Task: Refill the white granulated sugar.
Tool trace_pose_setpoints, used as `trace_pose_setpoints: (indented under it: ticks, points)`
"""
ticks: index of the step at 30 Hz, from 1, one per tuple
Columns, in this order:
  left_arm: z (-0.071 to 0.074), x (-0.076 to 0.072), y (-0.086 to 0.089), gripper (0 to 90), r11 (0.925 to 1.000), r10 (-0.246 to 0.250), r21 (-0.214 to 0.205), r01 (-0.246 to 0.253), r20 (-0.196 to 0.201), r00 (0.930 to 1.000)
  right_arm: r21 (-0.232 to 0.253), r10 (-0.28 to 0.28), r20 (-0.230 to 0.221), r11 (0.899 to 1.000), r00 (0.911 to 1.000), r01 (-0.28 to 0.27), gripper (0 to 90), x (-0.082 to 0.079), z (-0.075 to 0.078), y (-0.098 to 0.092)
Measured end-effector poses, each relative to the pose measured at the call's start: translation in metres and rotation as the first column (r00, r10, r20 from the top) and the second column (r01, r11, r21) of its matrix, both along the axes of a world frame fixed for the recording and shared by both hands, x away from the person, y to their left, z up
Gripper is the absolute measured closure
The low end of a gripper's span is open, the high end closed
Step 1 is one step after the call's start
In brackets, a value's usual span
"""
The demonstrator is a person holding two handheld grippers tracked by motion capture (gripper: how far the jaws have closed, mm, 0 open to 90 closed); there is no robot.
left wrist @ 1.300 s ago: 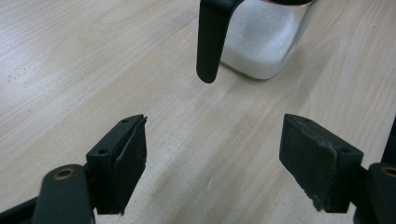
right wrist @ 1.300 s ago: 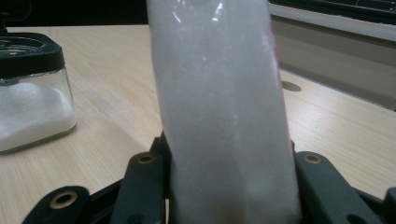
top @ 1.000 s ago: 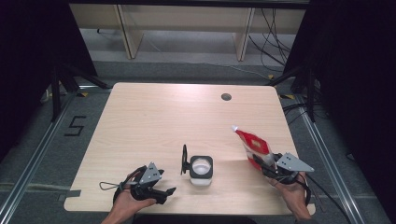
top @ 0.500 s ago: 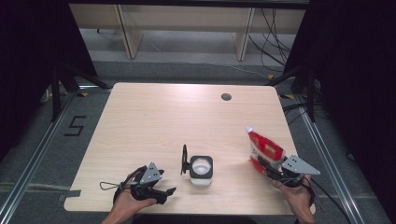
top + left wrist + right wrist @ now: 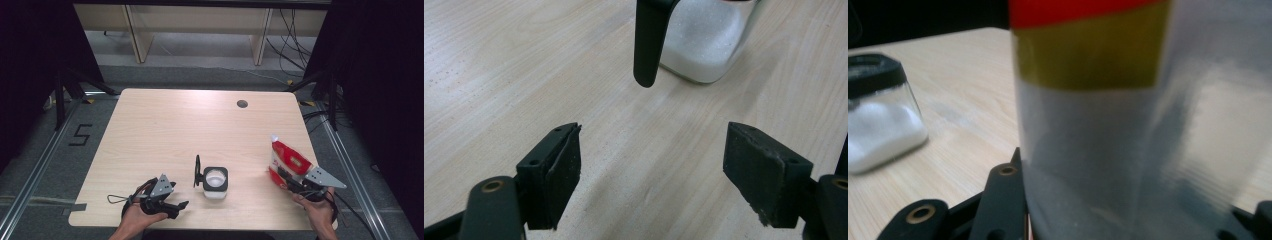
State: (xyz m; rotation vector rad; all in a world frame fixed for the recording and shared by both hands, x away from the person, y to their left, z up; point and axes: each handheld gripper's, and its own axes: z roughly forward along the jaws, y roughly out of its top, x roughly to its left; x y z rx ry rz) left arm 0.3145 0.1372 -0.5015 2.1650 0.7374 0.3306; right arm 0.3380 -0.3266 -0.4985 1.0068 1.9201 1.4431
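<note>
Table [image 5: 165, 130] mostly bare, path unobstructed. Red pouch [image 5: 287, 162] near right edge, upright, pinched low between right gripper [image 5: 295, 181] jaws. Glass jar [image 5: 216, 182] near centre, lid flipped open, partly filled with white granules. Left gripper [image 5: 172, 206] jaws spread, empty, resting near-left. Pour into jar not started.
</note>
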Motion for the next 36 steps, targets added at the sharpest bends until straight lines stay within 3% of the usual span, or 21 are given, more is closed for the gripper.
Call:
trace_pose_setpoints:
  ticks: [3,4,5,6,7,12,13,16,17,18,21,22,23,26,28,29,31,32,33,34,36]
  points:
    - [0.000,0.000,0.000,22.7,1.0000,0.000,-0.005,0.000,-0.005,1.0000,0.030,0.005,-0.013,1.000,0.9999,-0.004,63.3,0.005,-0.002,0.005]
    - [0.001,0.002,0.001,22.7,0.9998,-0.015,0.010,0.015,0.013,0.9998,0.016,0.023,0.023,1.000,0.9995,-0.024,63.2,0.009,-0.003,0.007]
    - [0.000,0.001,0.001,22.7,1.0000,0.002,0.002,-0.002,0.003,1.0000,0.036,0.018,-0.016,0.999,0.9997,-0.018,63.3,0.008,-0.002,0.012]
    - [0.000,0.002,0.001,22.7,0.9999,-0.009,0.008,0.009,0.009,0.9999,0.028,0.026,0.012,0.999,0.9996,-0.026,63.2,0.012,-0.004,0.014]
    - [0.000,0.001,0.001,22.7,1.0000,-0.007,0.007,0.007,0.008,0.9999,0.040,0.030,-0.007,0.999,0.9995,-0.030,63.3,0.012,-0.003,0.018]
    - [0.001,0.002,0.002,22.7,0.9998,-0.013,0.012,0.013,0.017,0.9998,0.029,0.054,0.000,0.998,0.9986,-0.053,63.2,0.017,-0.004,0.032]
    - [0.001,0.001,0.001,22.7,1.0000,-0.009,-0.004,0.009,0.014,0.9999,0.010,0.088,0.016,0.996,0.9960,-0.088,63.2,0.020,-0.004,0.032]
    - [0.001,0.001,0.002,22.7,0.9999,-0.015,0.007,0.015,0.016,0.9998,-0.003,0.077,0.009,0.997,0.9970,-0.077,62.7,0.020,-0.004,0.032]
    - [0.002,0.002,0.002,22.7,0.9999,-0.012,0.011,0.012,0.019,0.9998,0.007,0.057,0.032,0.998,0.9979,-0.057,62.3,0.020,-0.005,0.032]
    - [0.002,0.001,0.002,22.7,0.9999,-0.013,0.010,0.012,0.019,0.9997,0.038,0.070,0.009,0.997,0.9975,-0.070,61.6,0.018,-0.005,0.033]
    - [0.002,0.001,0.002,22.7,0.9999,-0.012,0.010,0.012,0.019,0.9997,0.025,0.050,-0.005,0.998,0.9988,-0.049,59.6,0.016,-0.004,0.031]
    - [0.002,0.001,0.002,22.7,0.9999,-0.012,0.010,0.012,0.020,0.9997,0.029,0.079,0.009,0.996,0.9968,-0.079,58.3,0.016,-0.003,0.030]
    - [0.002,0.001,0.002,22.7,0.9999,-0.012,0.011,0.012,0.020,0.9997,0.043,0.046,-0.011,0.998,0.9989,-0.046,56.9,0.014,-0.003,0.031]
    - [0.002,0.001,0.002,22.7,0.9998,-0.014,0.011,0.014,0.018,0.9997,0.051,0.042,0.001,0.998,0.9991,-0.042,52.0,0.012,-0.001,0.028]
    - [0.002,0.001,0.002,22.7,0.9999,-0.012,0.010,0.012,0.020,0.9997,0.016,0.029,0.021,0.999,0.9994,-0.029,48.8,0.010,0.001,0.026]
    - [0.002,0.001,0.002,22.7,0.9999,-0.010,0.008,0.009,0.018,0.9998,0.049,0.017,-0.016,0.999,0.9997,-0.016,47.7,0.006,0.002,0.028]
    - [0.002,0.001,0.002,22.7,1.0000,-0.007,0.002,0.007,0.013,0.9999,0.021,0.015,0.003,1.000,0.9999,-0.016,43.9,0.006,0.004,0.025]
    - [0.001,0.001,0.002,22.7,0.9999,-0.007,-0.007,0.007,0.016,0.9998,0.045,0.002,-0.020,0.999,0.9998,-0.001,41.8,0.003,0.004,0.026]
    - [0.001,0.001,0.001,22.7,0.9999,-0.005,-0.009,0.005,0.016,0.9999,0.010,-0.001,-0.005,1.000,1.0000,0.001,39.6,0.004,0.006,0.022]
    - [0.001,0.001,0.002,22.7,1.0000,-0.006,-0.008,0.006,0.018,0.9998,0.030,-0.007,0.003,1.000,1.0000,0.006,38.2,0.002,0.006,0.022]
    - [0.002,0.001,0.002,22.7,0.9999,-0.011,0.004,0.011,0.016,0.9998,0.012,-0.003,-0.016,1.000,0.9999,0.003,36.6,-0.003,0.009,0.021]
